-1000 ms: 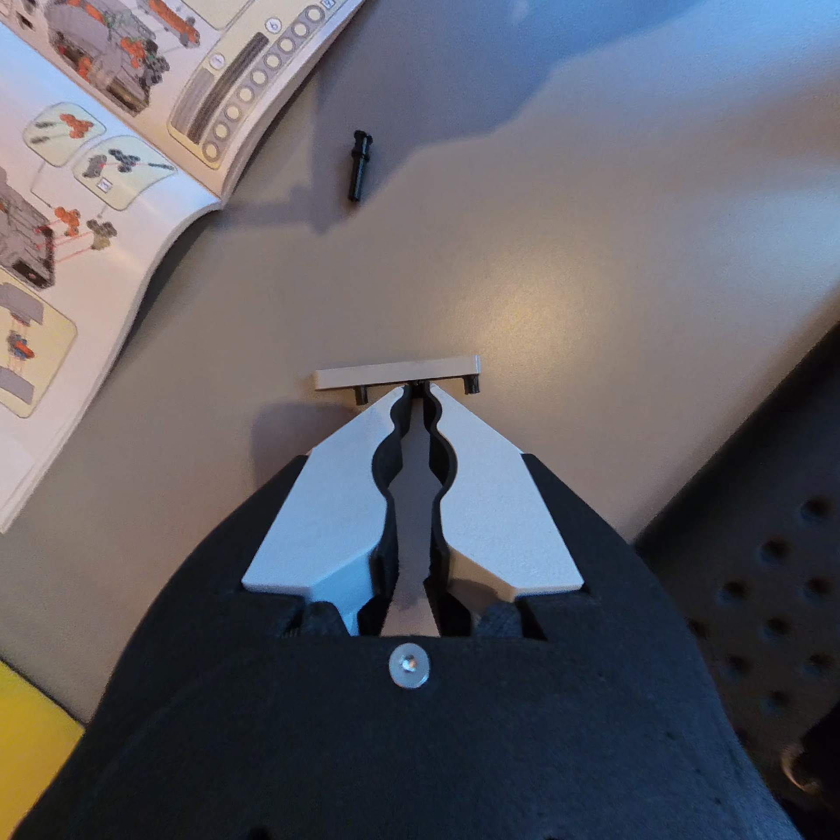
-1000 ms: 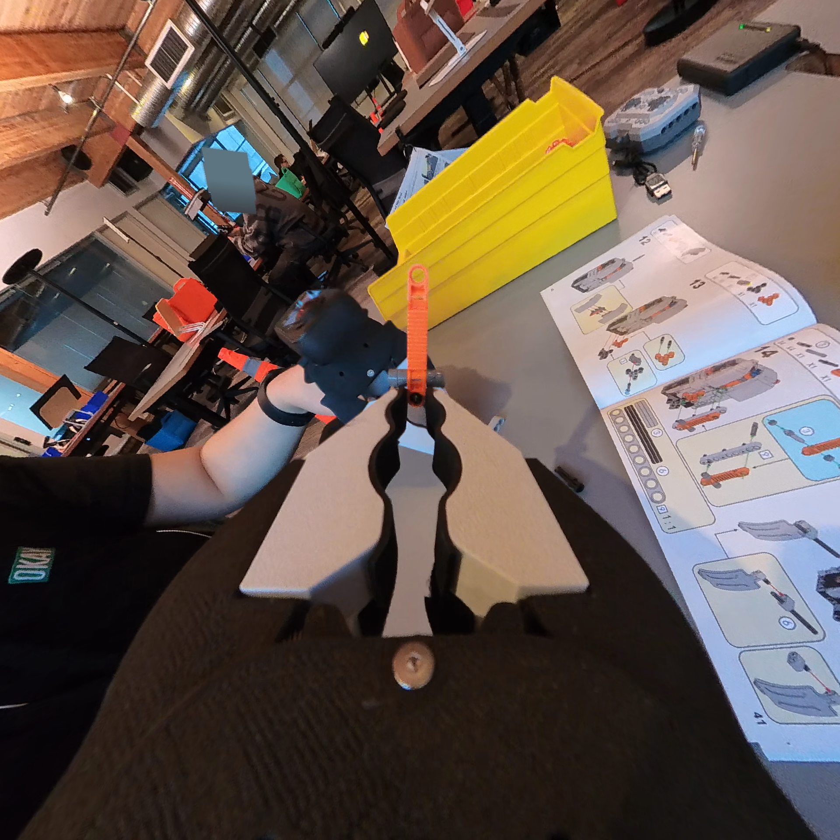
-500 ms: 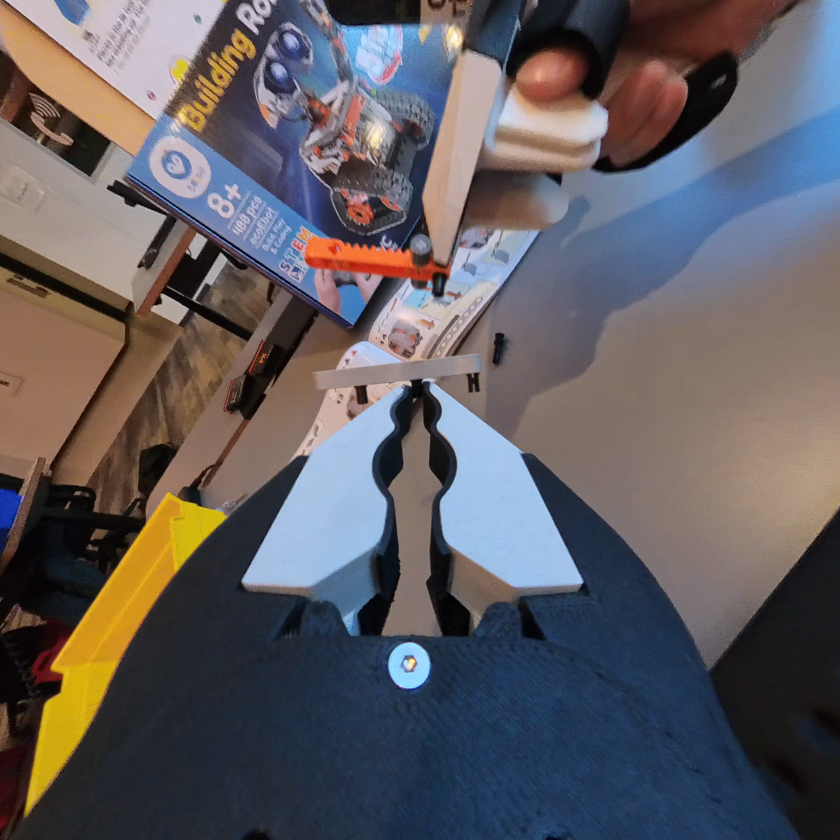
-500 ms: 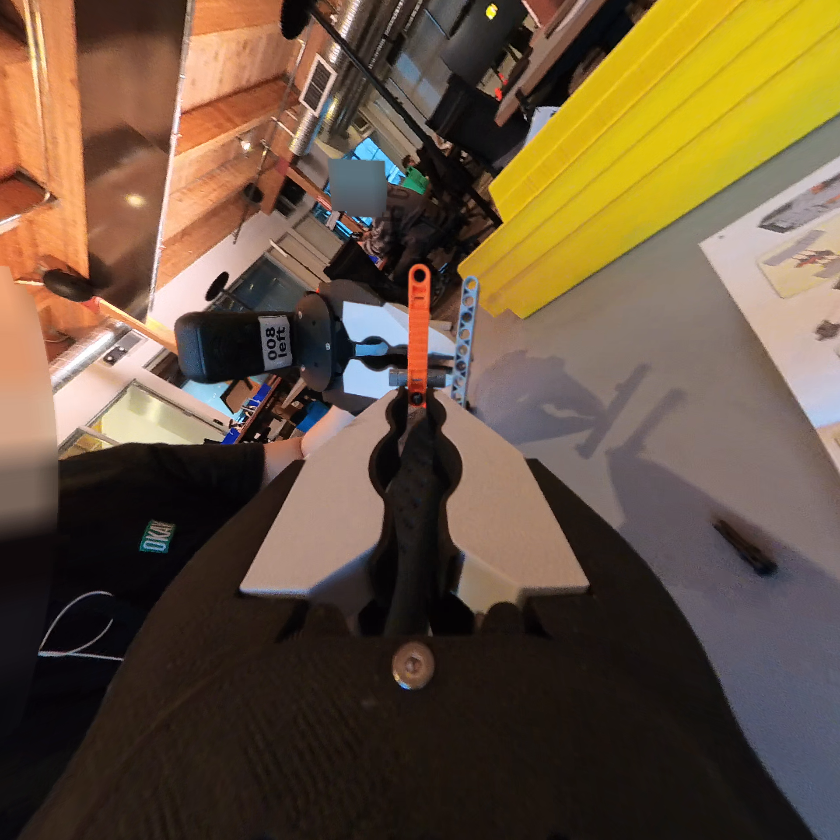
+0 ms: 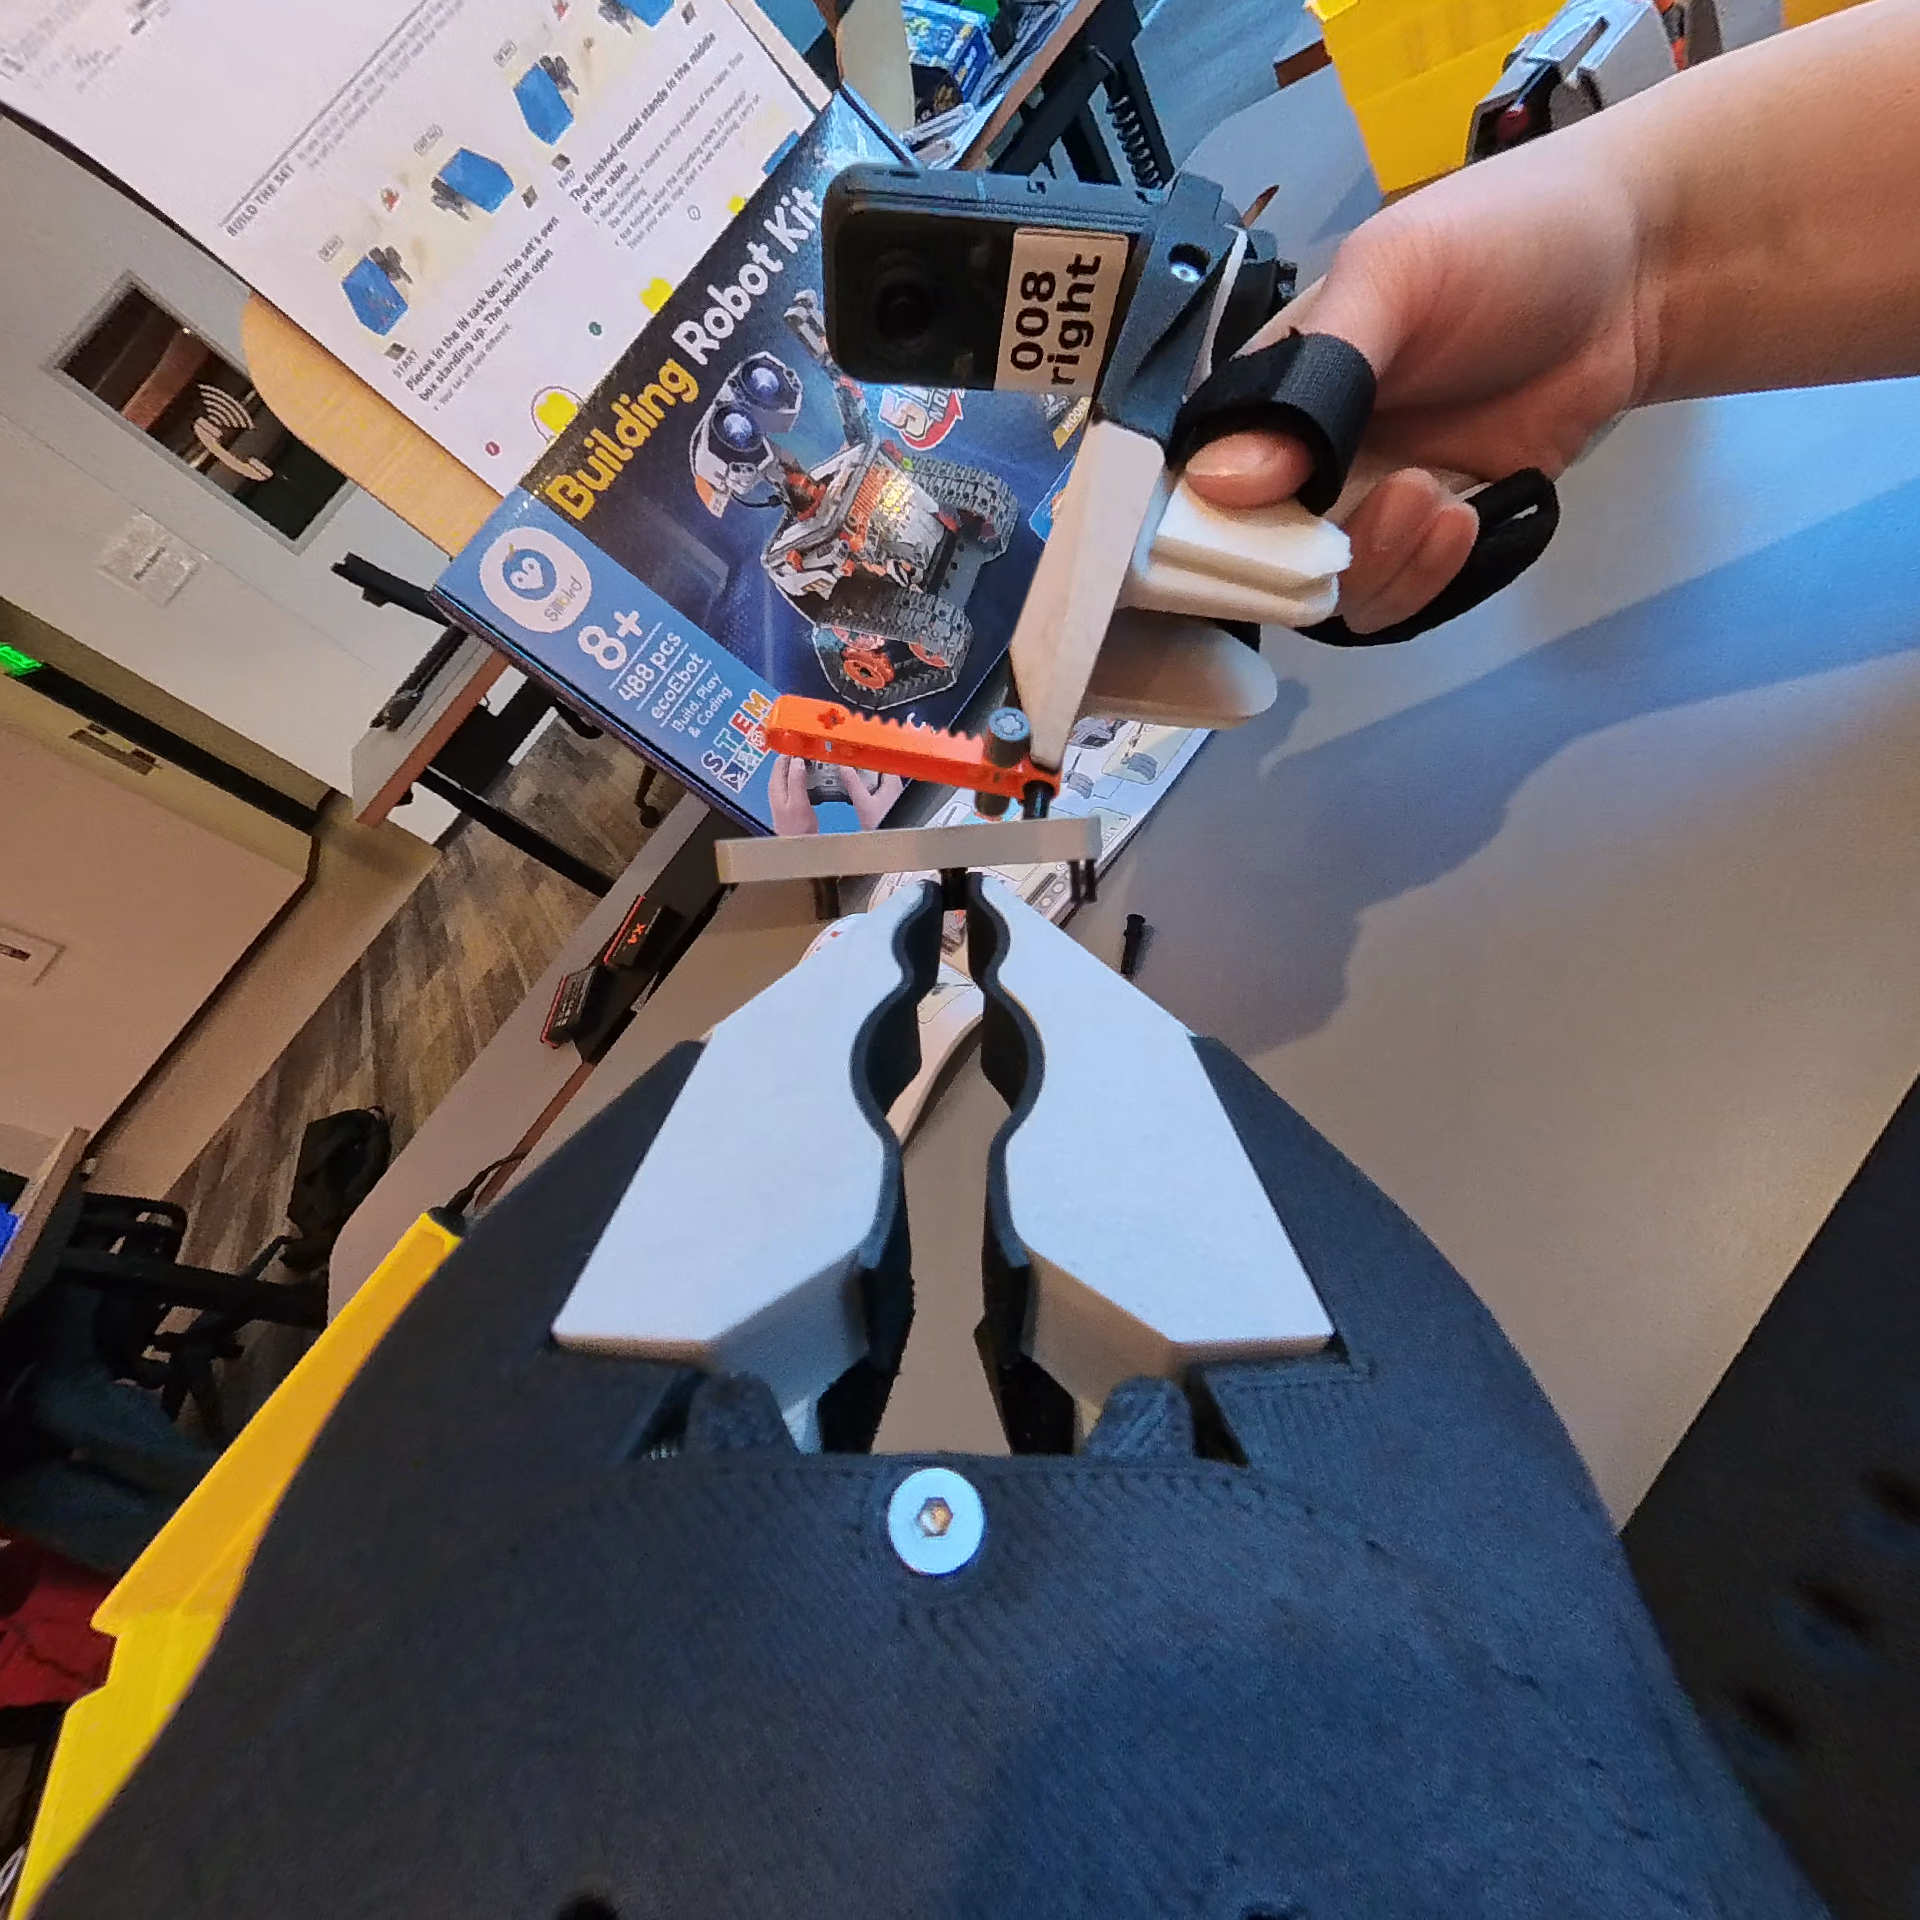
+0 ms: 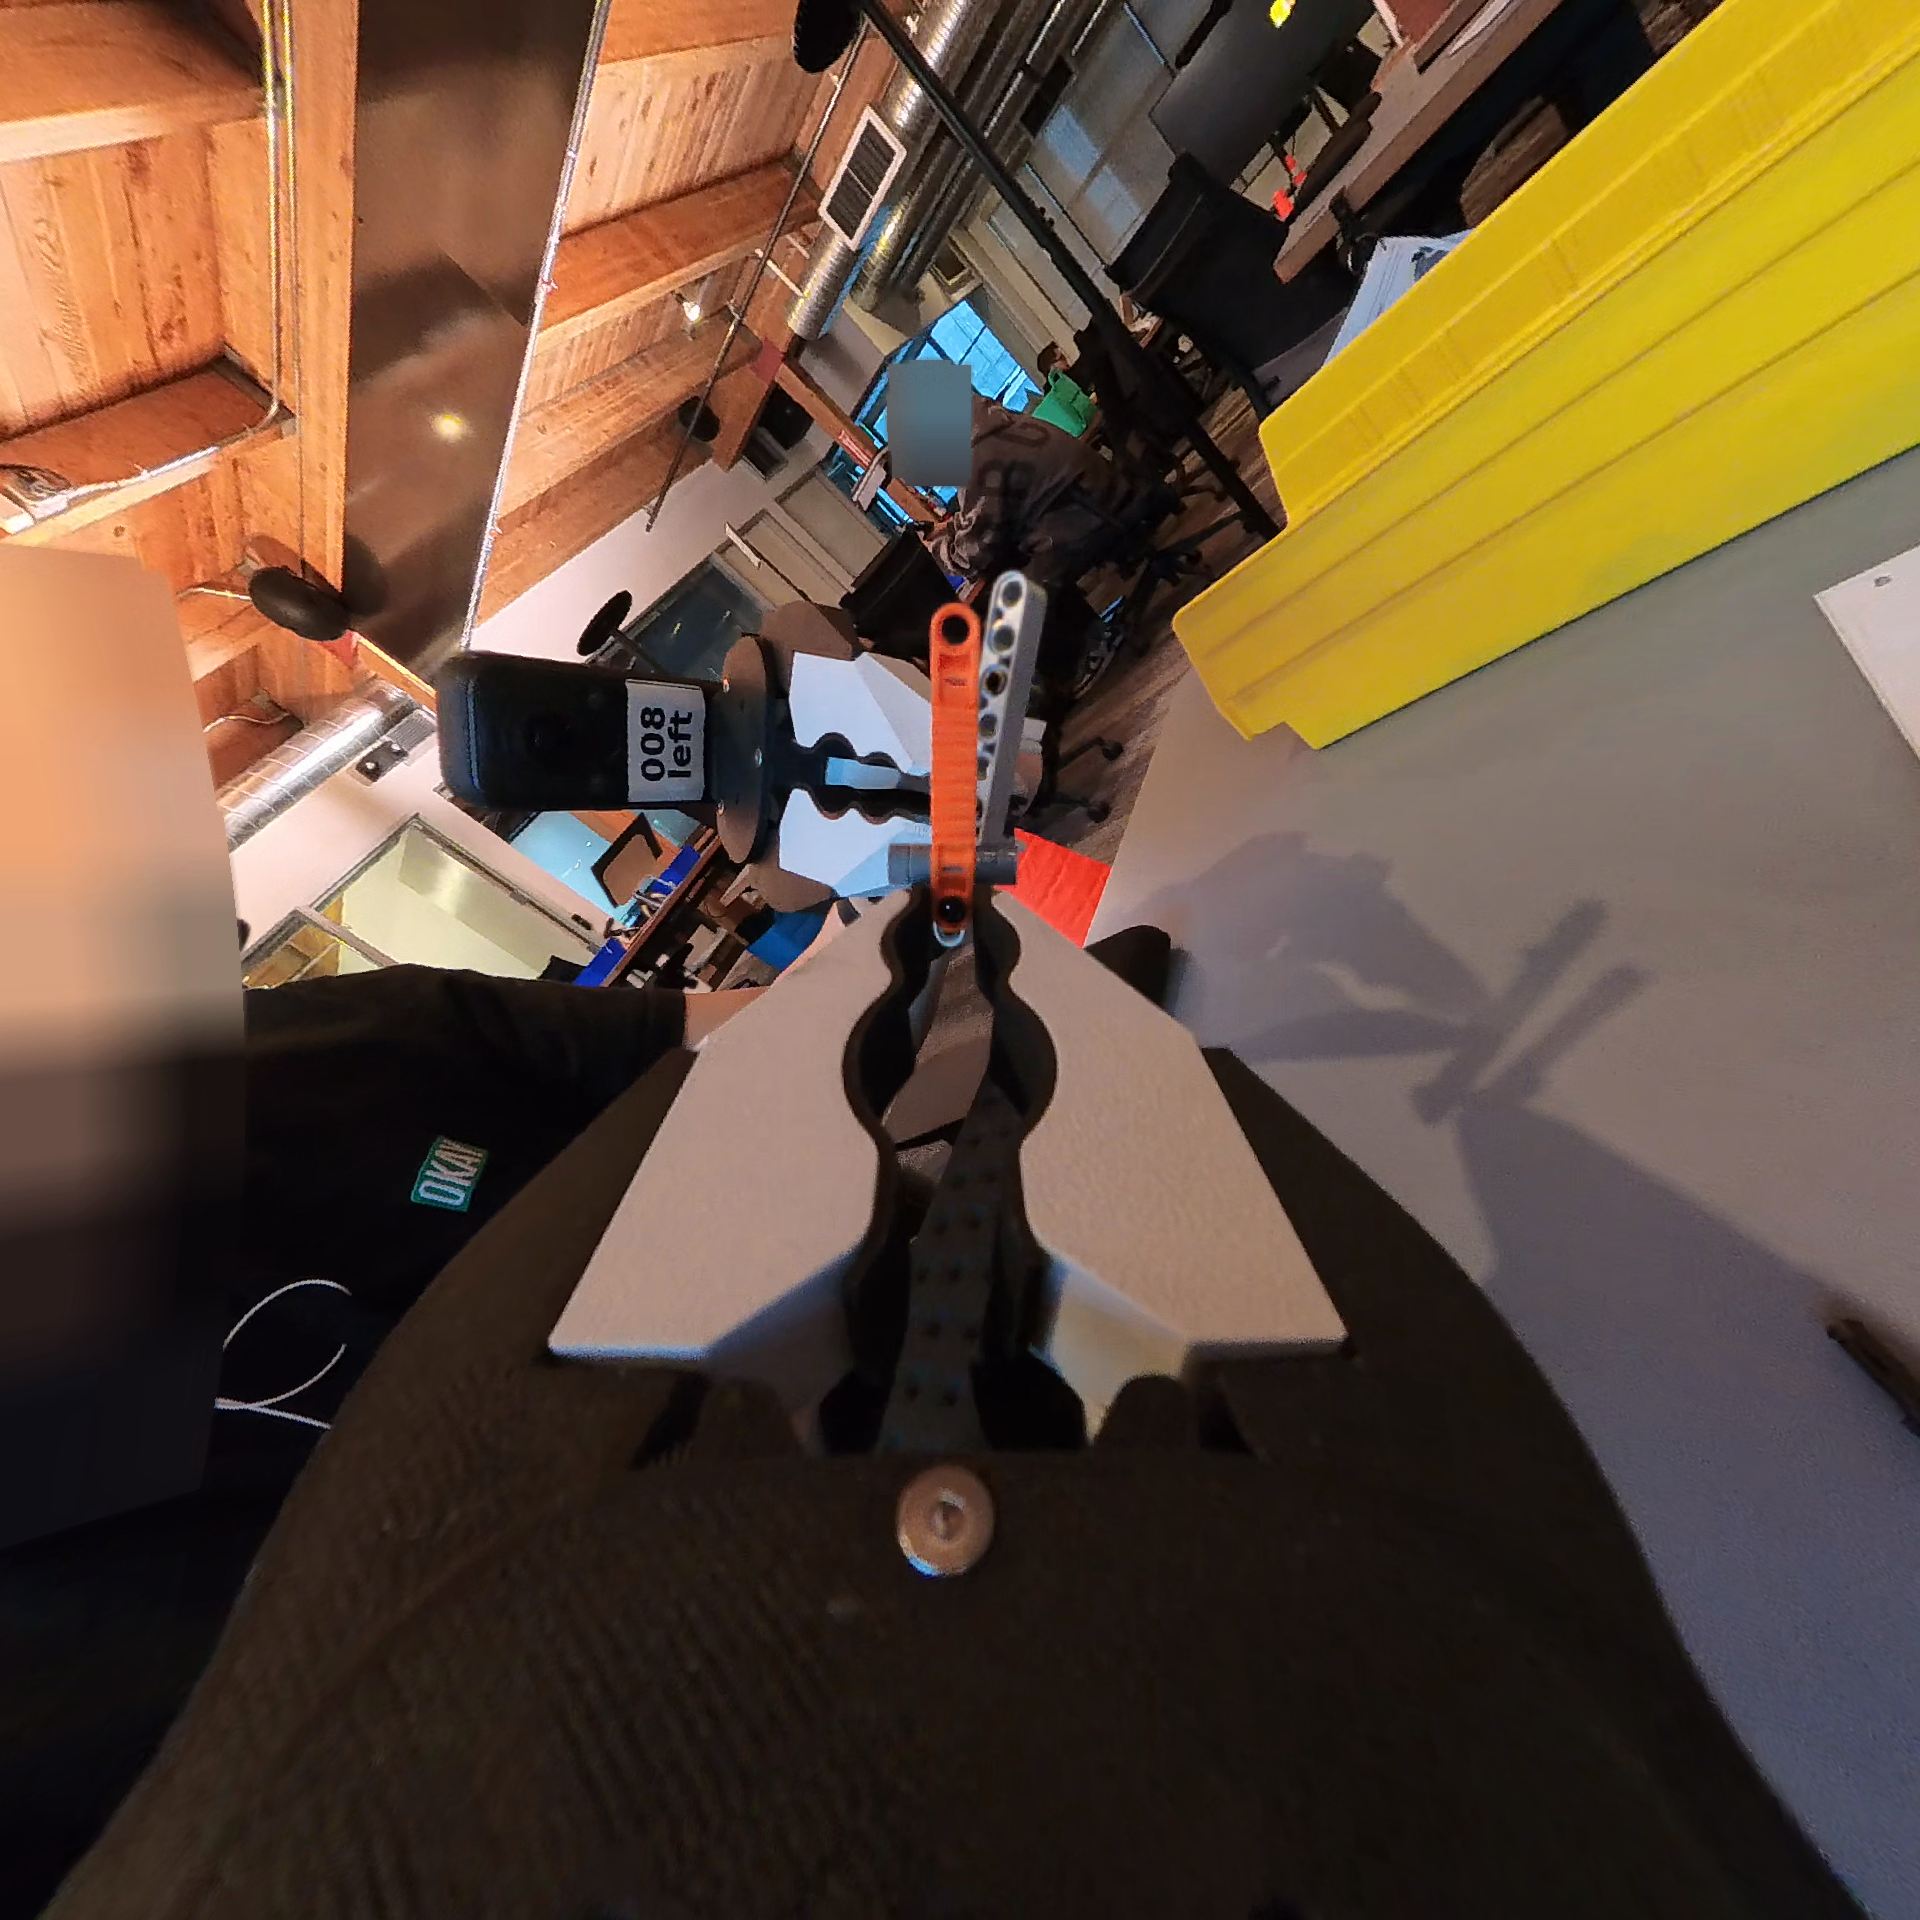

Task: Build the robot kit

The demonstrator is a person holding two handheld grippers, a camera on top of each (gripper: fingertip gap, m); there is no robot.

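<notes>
My left gripper (image 5: pixel 957 891) is shut on a black pin under a flat grey beam with holes (image 5: pixel 906 854), held in the air. My right gripper (image 6: pixel 951 914) is shut on the pinned end of an orange toothed beam (image 6: pixel 954 746) with a small grey connector (image 6: pixel 1001 862) across it. In the left wrist view the right gripper (image 5: pixel 1044 743), held by a hand (image 5: pixel 1455 343), hangs the orange beam (image 5: pixel 894 743) just above the grey beam. In the right wrist view the grey beam (image 6: pixel 1006 686) stands close behind the orange one, with the left gripper behind it.
A loose black pin (image 5: pixel 1132 938) lies on the grey table (image 5: pixel 1507 935). A blue kit box (image 5: pixel 727 540) stands behind, with an open instruction booklet (image 5: pixel 1122 758) at its foot. Yellow bins (image 6: pixel 1558 416) line the table's edge. A person in a black shirt (image 6: pixel 436 1122) is at the left. My left and right fingertips are right by each other.
Both grippers lifted off the table and tilted toward each other. The orange beam came down close over the grey beam; both stayed shut on their parts.
</notes>
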